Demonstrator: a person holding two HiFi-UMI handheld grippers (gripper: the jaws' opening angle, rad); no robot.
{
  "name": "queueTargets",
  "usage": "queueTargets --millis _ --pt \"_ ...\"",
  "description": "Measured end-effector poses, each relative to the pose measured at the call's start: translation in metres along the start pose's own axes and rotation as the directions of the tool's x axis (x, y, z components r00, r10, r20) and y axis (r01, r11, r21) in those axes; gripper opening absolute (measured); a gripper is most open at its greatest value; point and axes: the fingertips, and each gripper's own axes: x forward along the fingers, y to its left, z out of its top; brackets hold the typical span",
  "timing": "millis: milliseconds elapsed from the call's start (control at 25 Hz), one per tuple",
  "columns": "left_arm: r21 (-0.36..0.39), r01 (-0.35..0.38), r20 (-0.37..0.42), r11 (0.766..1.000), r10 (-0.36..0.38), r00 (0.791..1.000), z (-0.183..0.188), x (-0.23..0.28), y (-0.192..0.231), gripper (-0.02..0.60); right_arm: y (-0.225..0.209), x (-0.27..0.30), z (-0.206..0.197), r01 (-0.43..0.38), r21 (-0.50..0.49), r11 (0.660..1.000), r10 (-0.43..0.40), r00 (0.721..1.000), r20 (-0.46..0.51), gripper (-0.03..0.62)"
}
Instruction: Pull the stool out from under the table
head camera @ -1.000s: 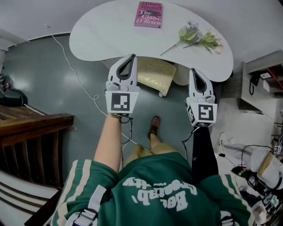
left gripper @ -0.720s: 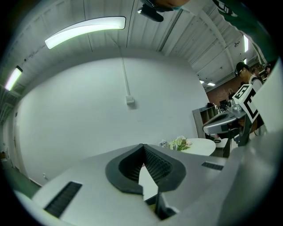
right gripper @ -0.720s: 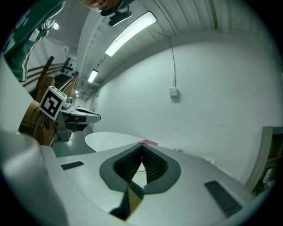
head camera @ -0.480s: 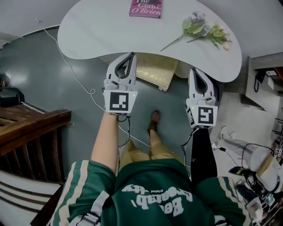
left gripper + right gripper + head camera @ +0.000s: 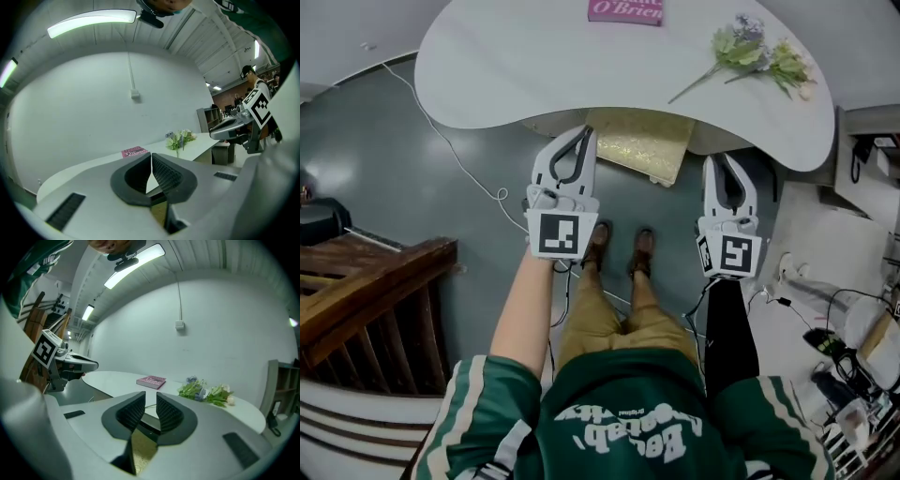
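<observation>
The left tongs (image 5: 583,133) are closed and empty. The right tongs (image 5: 725,161), just opening, stand slightly apart and empty. Both are near the gold stool (image 5: 642,145) under the worktop (image 5: 534,66).

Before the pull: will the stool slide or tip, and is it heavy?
Probably slides: the floor looks smooth and hard. Likely light: the stool is small next to the table. Might tip if pulled high; its legs are mostly hidden under the table, so its stance is unclear.
</observation>
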Motion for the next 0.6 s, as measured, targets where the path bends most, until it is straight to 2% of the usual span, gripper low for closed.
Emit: queueTargets --millis 160,240,320,600 --pt "0.015 0.084 0.024 0.996 -0.084 0.996 -0.037 0.004 0.007 0.025 0.019 0.011 -0.019 0.055 0.022 0.998 -0.055 0.998 -0.004 0.144" --pt "0.016 0.141 0.023 0.99 -0.141 0.99 -0.051 0.01 0.002 0.169 0.023 0.013 -0.032 0.075 0.029 0.997 -0.074 0.997 -0.02 0.167" --pt "0.009 0.186 0.016 0.983 -0.186 0.982 -0.065 0.016 -0.004 0.246 0.023 0.014 -0.045 0.096 0.043 0.994 -0.095 0.995 -0.036 0.187" --pt "-0.037 0.262 0.009 0.964 -0.262 0.965 -0.112 0.029 -0.021 0.258 0.023 0.023 -0.094 0.146 0.069 0.987 -0.142 0.988 -0.064 0.23"
